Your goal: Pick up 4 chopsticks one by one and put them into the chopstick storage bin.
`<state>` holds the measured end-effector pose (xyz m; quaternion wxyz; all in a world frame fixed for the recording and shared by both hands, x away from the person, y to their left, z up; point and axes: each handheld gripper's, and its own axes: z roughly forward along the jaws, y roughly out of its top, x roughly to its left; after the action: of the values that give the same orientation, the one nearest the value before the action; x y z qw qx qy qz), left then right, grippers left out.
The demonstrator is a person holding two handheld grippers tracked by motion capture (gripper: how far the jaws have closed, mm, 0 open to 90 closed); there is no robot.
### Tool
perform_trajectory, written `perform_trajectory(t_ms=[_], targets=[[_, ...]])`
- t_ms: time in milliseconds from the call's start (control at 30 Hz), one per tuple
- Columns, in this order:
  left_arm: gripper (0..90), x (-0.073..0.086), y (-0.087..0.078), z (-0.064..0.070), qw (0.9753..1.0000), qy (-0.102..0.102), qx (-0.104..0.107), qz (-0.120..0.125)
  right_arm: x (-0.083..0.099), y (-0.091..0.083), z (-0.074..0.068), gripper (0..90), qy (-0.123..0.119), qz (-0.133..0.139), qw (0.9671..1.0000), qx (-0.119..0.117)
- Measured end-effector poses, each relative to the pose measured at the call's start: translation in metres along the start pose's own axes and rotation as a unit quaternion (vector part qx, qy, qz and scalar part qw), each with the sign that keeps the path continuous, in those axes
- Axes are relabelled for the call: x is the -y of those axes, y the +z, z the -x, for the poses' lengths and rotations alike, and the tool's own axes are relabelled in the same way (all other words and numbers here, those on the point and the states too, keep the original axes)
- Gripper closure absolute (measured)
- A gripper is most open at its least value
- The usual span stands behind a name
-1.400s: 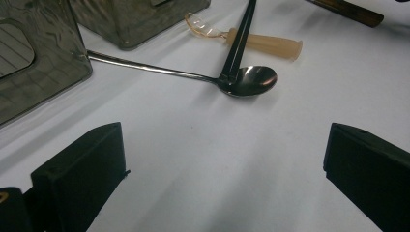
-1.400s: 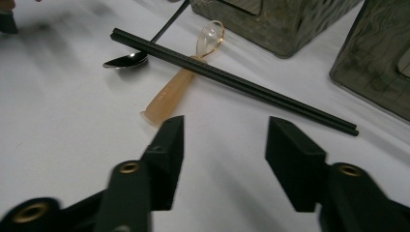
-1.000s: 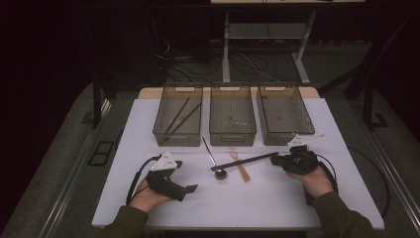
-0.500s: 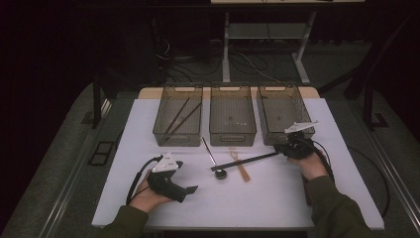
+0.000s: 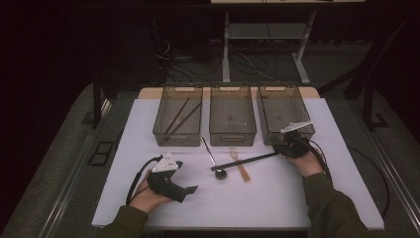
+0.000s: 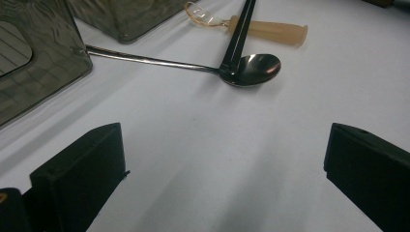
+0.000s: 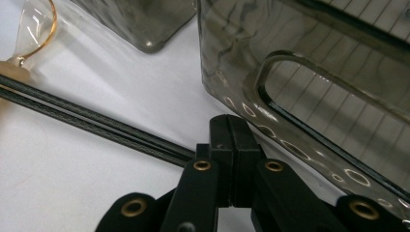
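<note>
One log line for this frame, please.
right gripper: shut on chopsticks | left gripper: open, idle | spoon, bins on table

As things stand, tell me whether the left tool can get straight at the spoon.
Probably yes. The left tool is open and faces the spoon across bare white table. One catch: the black chopsticks lie across the spoon's neck.

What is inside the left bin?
The left bin holds two dark chopsticks, lying slanted on its floor. Its smoky near wall blurs the front strip, so anything small there is hidden.
</note>
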<state>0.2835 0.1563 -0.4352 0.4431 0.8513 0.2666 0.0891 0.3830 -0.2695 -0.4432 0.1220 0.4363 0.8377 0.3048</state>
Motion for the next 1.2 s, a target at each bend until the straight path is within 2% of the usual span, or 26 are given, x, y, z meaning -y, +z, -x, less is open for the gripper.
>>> perform_trajectory(t_ms=[633,1200], targets=[[0.1,0.0,-0.001,0.0,1.0,0.0,0.0,0.004,0.007,-0.005,-0.002,89.5,0.004,-0.01,0.9999,-0.004],[0.1,0.0,-0.002,0.0,1.0,0.003,-0.001,0.005,0.015,-0.015,-0.012,89.4,-0.018,-0.026,0.9994,-0.011]])
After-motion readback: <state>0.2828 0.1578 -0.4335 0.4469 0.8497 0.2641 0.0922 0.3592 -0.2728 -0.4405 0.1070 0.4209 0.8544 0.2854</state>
